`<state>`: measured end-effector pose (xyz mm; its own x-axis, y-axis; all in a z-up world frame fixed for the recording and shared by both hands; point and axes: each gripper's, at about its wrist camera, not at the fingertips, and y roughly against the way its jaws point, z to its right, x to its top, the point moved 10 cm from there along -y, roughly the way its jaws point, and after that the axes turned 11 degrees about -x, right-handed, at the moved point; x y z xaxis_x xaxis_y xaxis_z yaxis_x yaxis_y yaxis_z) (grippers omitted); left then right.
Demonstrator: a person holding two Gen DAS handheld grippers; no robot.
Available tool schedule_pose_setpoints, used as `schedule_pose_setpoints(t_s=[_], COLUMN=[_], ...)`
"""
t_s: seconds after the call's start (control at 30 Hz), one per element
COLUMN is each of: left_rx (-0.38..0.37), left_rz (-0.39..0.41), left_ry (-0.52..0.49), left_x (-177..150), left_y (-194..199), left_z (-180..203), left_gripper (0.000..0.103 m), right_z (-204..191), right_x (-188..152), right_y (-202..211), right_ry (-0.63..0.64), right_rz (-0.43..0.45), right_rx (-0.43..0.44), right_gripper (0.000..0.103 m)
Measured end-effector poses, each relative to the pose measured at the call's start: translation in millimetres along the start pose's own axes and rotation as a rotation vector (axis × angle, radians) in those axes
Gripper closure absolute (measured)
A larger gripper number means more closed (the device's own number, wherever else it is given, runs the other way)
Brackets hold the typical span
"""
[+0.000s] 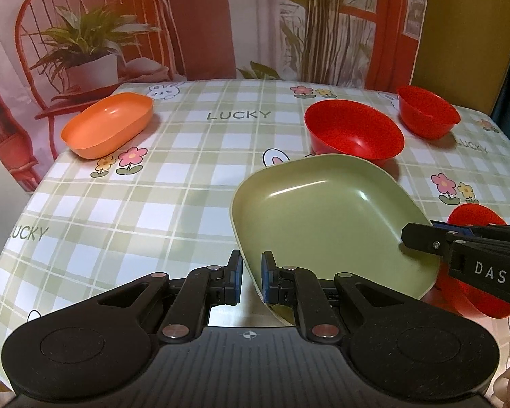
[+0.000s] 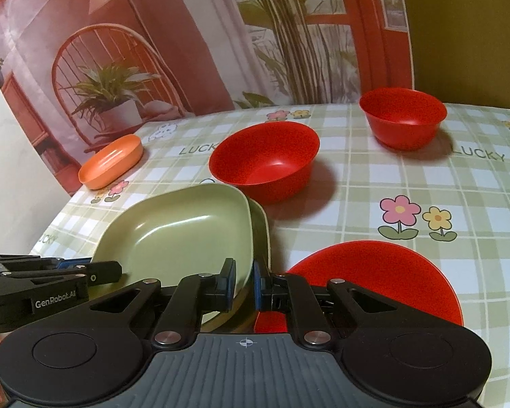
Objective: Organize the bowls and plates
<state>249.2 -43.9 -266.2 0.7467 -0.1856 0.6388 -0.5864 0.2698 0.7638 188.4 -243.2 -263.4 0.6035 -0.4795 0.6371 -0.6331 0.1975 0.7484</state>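
A green square plate (image 1: 326, 217) is held tilted above the checked tablecloth (image 1: 153, 204). My left gripper (image 1: 251, 277) is shut on its near-left rim. My right gripper (image 2: 244, 284) is shut on its right rim, and shows in the left wrist view (image 1: 421, 238). In the right wrist view the green plate (image 2: 187, 234) sits over a second green plate (image 2: 262, 227) beneath it. Three red bowls stand around: one behind the plate (image 1: 353, 131), one far right (image 1: 428, 110), one under the right gripper (image 2: 384, 278). An orange oval dish (image 1: 108, 124) lies far left.
The table's left edge (image 1: 34, 197) drops off near the orange dish. A printed backdrop (image 1: 221, 17) with a chair and plants hangs behind the table. The left gripper shows at lower left in the right wrist view (image 2: 98, 273).
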Motion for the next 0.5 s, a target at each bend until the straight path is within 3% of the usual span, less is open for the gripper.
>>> schedule_pose_setpoints(t_s=[0.5], left_rx=[-0.004], left_rz=[0.005], left_ry=[0.018], left_x=[-1.8], left_y=[-2.3], left_z=[-2.1], left_gripper=[0.087], right_z=[0.0], right_x=[1.2], right_y=[-0.2], right_ry=[0.005], right_rz=[0.001], right_rx=[0.001], right_gripper=[0.090])
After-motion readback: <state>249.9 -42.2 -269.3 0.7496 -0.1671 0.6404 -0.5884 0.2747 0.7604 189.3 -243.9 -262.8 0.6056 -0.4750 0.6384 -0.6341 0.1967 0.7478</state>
